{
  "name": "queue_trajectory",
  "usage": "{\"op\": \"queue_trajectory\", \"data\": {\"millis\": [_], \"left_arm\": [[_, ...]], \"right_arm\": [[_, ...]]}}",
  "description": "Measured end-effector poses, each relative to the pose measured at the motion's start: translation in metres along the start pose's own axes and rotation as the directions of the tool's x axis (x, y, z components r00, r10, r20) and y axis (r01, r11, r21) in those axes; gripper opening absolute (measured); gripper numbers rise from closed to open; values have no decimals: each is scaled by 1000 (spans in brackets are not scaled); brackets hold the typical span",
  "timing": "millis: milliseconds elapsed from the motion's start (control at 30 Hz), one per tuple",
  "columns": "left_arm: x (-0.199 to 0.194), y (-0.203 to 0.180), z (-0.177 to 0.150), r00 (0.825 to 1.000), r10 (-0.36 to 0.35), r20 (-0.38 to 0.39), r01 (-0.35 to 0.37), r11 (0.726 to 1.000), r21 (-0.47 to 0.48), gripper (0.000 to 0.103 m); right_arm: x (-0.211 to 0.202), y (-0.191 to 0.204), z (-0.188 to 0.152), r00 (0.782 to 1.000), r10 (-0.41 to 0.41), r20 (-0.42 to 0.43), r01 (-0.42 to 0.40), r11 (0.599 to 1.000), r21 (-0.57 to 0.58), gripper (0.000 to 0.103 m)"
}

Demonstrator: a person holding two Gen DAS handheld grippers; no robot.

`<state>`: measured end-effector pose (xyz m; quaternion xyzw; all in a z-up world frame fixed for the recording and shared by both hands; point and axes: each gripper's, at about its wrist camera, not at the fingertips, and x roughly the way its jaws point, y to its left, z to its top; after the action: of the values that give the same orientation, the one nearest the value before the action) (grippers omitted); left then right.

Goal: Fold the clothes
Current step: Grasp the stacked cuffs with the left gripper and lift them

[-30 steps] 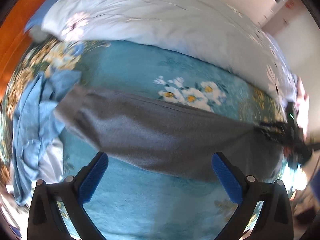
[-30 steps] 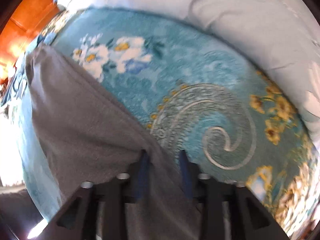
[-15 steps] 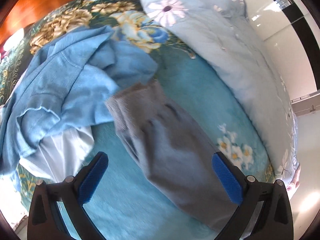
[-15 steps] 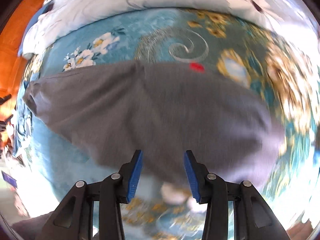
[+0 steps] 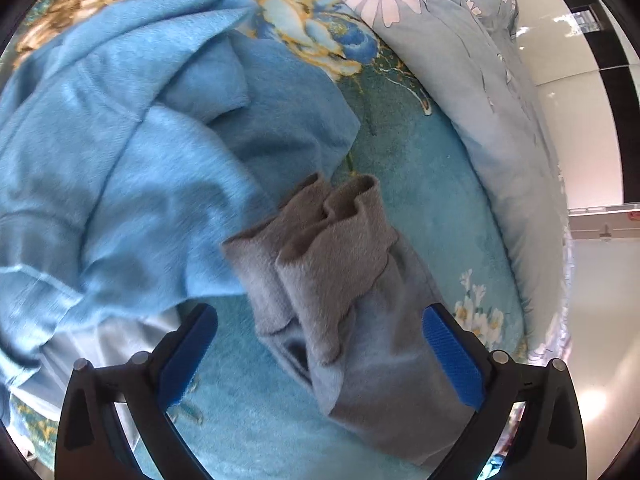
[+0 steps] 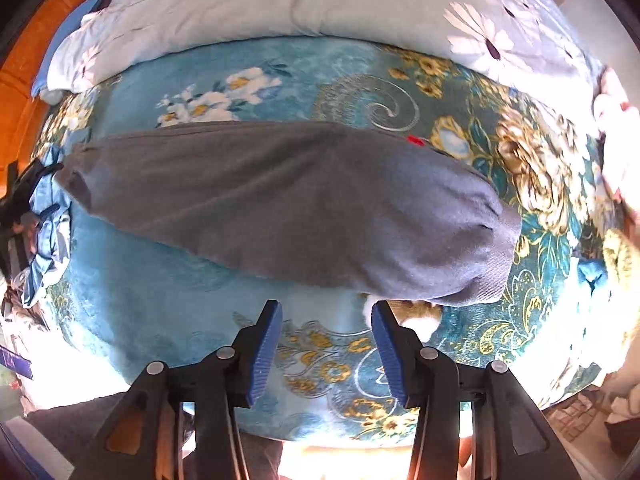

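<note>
Grippers first, nearest the eye. The left gripper (image 5: 320,354) stands wide, nothing between its blue pads, hovering over the cuff end of the grey trousers (image 5: 344,280). The right gripper (image 6: 326,354) holds nothing; its jaws are opening, with only bedspread showing between them, and the waistband edge lies just beyond its tips.

Position: the grey trousers (image 6: 280,204) lie flat on the teal floral bedspread (image 6: 160,292), legs laid one on the other. Their long axis runs across the bed, cuffs toward the left gripper, waistband toward the right. At the cuff end the hems are rucked and curled up, touching the blue garment (image 5: 120,140) heaped beside them.

Handling, in my judgement: soft, brushed knit, light and limp, with no stiffness of its own; it will sag and drape from any pinch and drag on the plush bedspread rather than slide. Sound holds are the thicker parts: the ribbed waistband corners and the doubled cuff hems, both layers pinched together.

Beyond lies the pale flowered quilt (image 6: 320,0), clear of the work.
</note>
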<state>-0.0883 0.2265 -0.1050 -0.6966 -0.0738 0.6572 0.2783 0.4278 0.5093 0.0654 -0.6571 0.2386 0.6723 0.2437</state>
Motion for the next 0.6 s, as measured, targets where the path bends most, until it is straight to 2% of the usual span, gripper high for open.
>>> {"op": "queue_trajectory", "data": {"millis": [33, 67, 133, 200, 267, 333, 433, 533, 600], "left_arm": [[2, 0, 3, 1000, -16, 5, 16, 1000, -3, 95], [2, 1, 3, 999, -24, 38, 26, 998, -51, 89], [6, 5, 6, 999, -27, 18, 28, 998, -64, 59], [10, 11, 8, 1000, -30, 1, 30, 996, -87, 47], [12, 17, 9, 999, -46, -5, 46, 993, -112, 41], [10, 19, 10, 999, -45, -2, 44, 994, -101, 22], [-1, 12, 9, 999, -42, 32, 43, 998, -50, 15], [-22, 12, 7, 991, -75, 107, 81, 996, -49, 15], [-20, 18, 4, 994, -57, 95, 63, 996, -58, 15]], "right_arm": [[-2, 8, 2, 1000, -7, -2, 7, 1000, -15, 50], [-5, 17, 3, 1000, -12, -4, 12, 999, -36, 50], [-10, 33, 5, 1000, -21, -4, 21, 997, -70, 51], [-14, 43, 6, 1000, -31, -5, 30, 996, -89, 51], [-18, 51, 7, 999, -40, -7, 39, 994, -102, 52], [-20, 56, 7, 999, -46, -9, 45, 993, -108, 52], [-24, 63, 8, 998, -59, -12, 57, 991, -121, 53], [-28, 67, 10, 997, -72, -16, 69, 989, -131, 53], [-33, 68, 11, 997, -73, -9, 71, 988, -134, 53]]}}
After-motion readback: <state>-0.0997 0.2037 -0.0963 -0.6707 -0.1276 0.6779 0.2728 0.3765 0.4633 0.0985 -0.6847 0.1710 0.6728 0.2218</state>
